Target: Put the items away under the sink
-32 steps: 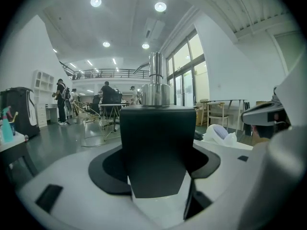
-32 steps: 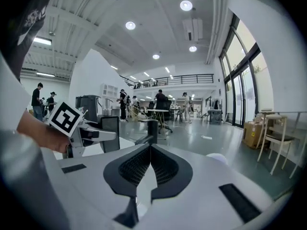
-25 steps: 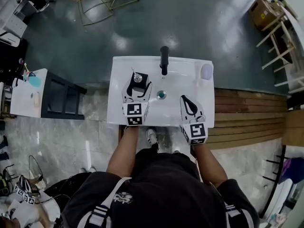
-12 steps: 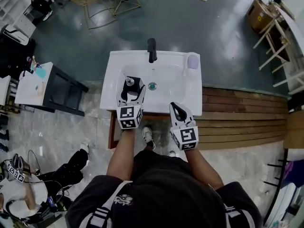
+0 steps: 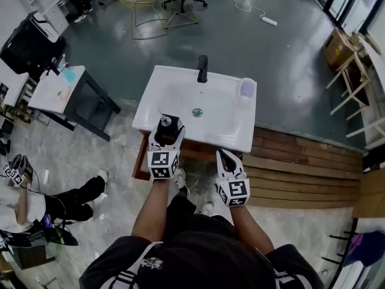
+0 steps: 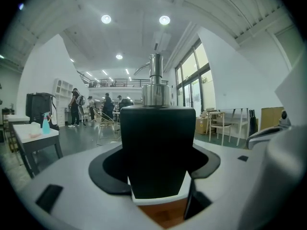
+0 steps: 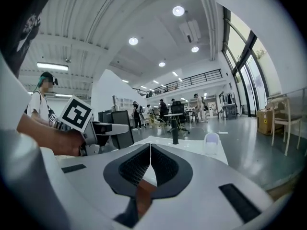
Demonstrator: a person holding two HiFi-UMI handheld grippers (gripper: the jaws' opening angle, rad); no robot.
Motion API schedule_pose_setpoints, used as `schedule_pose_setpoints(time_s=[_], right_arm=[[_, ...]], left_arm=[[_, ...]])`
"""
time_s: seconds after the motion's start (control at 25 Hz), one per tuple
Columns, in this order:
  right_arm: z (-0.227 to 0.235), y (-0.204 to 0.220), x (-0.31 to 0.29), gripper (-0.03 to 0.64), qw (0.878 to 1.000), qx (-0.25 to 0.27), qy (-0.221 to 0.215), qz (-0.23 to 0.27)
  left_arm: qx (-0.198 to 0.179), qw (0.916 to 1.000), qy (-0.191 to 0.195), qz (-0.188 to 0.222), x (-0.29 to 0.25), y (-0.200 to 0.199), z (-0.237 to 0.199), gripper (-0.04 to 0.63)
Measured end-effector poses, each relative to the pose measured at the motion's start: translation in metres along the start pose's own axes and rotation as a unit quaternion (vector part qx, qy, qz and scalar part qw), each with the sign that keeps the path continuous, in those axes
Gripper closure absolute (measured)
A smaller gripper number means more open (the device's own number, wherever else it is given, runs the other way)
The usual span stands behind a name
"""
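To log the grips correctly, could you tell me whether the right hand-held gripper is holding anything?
No, the right hand-held gripper shows its jaws shut together with nothing between them.

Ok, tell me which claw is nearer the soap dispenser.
Left. The left claw grips the soap dispenser at the sink's front edge; the right claw, shut and empty, is apart to its right.

1. A dark side table [image 5: 93,107] with a white top stands at the left, and a blue spray bottle [image 5: 68,74] sits on it.
2. A wooden plank platform [image 5: 301,167] lies at the right.
3. A gold wire chair [image 5: 147,5] stands far back.
4. A white power strip [image 5: 269,21] lies on the dark floor [image 5: 271,59].
5. A cardboard box [image 5: 337,47] sits near pale wooden chairs [image 5: 361,95].
6. A person [image 5: 66,200] sits at the lower left.
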State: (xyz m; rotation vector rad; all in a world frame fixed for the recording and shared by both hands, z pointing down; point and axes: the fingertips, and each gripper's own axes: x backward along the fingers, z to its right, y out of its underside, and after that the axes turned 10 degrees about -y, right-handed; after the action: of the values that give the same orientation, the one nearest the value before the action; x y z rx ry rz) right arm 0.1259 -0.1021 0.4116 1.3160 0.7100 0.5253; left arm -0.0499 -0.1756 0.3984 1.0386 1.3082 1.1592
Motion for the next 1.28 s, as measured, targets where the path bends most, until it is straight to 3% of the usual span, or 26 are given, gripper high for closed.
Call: schedule_pose_setpoints(time_s=[0.32, 0.68, 1.28], right_arm=[[-0.010, 0.016, 0.005, 0.594, 1.000, -0.022, 0.008, -0.012], [-0.044, 0.020, -0.019, 0.594, 0.999, -0.013, 0.018, -0.023], [-0.091, 0.026, -0.048, 0.594, 0.999, -0.015, 0.050, -0.006]], left_arm=[[0.001, 1.0000, 0.004, 0.002, 0.041, 0.003, -0.007, 0.272], [-0.001, 0.9982, 0.055, 0.025, 0.068, -0.001, -0.023, 0.272], [0.005, 0.9961, 0.088, -0.006, 0.089, 0.049, -0.062, 0.272]])
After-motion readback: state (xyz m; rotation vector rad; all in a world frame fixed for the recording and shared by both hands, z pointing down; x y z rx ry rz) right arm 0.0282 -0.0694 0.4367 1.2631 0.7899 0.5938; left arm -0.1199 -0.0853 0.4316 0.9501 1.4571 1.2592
